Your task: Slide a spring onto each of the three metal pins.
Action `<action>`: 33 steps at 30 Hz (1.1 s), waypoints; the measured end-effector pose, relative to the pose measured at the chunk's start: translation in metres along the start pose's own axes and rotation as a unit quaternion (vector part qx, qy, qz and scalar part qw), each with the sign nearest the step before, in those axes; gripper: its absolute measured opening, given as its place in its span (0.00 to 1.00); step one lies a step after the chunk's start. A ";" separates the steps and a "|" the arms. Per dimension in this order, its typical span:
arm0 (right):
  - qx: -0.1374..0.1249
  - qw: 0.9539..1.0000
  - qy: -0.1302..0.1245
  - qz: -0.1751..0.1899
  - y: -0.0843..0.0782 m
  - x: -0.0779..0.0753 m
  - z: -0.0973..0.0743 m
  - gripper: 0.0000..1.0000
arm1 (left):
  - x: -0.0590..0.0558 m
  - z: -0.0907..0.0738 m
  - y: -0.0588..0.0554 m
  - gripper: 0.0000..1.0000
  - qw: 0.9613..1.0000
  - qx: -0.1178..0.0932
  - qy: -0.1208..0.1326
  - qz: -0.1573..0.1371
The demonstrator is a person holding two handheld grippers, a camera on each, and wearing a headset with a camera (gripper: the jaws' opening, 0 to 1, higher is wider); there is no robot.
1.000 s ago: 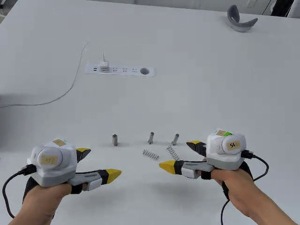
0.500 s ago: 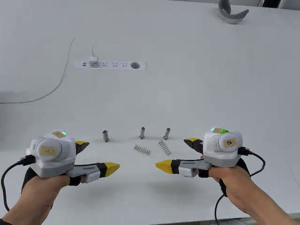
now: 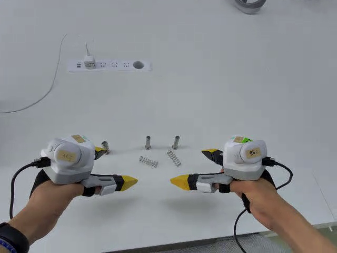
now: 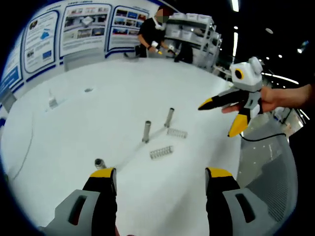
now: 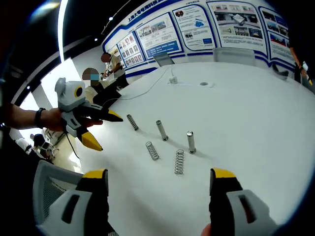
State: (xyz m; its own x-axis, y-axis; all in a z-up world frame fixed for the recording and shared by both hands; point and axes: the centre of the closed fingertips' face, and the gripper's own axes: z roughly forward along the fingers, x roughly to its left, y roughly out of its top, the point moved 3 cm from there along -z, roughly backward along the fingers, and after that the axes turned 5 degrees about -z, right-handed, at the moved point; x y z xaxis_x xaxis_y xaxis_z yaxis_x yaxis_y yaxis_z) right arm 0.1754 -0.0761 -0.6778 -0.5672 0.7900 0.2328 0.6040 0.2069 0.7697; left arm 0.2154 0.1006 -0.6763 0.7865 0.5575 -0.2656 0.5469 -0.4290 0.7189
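Head view has left tool (image 3: 117, 166) and right tool (image 3: 194, 167) both spread wide and empty, with two springs (image 3: 148, 161) flat on the counter (image 3: 237, 95) between them. Right spring (image 3: 173, 157) lies nearer the right tool, just before the right pin (image 3: 176, 142), its axis slanting toward that tool

The left hand-held gripper (image 3: 115, 167) and right hand-held gripper (image 3: 194, 167) are cased in white, with grey jaws tipped in yellow and black cables (image 3: 18, 173) attached. A tan label (image 3: 253, 153) is stuck on each; a dark wristband (image 3: 9, 235) is worn.
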 end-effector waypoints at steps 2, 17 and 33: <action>0.000 1.000 0.001 0.002 -0.002 0.000 -0.001 0.86 | -0.004 0.005 0.002 0.75 1.000 0.004 -0.006 0.005; -0.002 1.000 0.001 0.013 -0.007 -0.004 -0.004 0.85 | -0.015 0.033 0.008 0.73 0.998 0.037 -0.037 0.043; -0.004 1.000 0.003 0.018 -0.010 -0.003 -0.007 0.85 | -0.025 0.060 0.005 0.72 0.990 0.073 -0.072 0.094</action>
State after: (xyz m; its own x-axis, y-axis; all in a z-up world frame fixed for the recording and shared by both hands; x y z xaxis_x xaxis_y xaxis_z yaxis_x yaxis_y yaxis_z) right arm 0.1668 -0.0844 -0.6817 -0.5486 0.7937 0.2628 0.6193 0.1746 0.7655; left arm 0.2156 0.0417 -0.7043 0.9054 0.3560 -0.2314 0.4141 -0.6199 0.6666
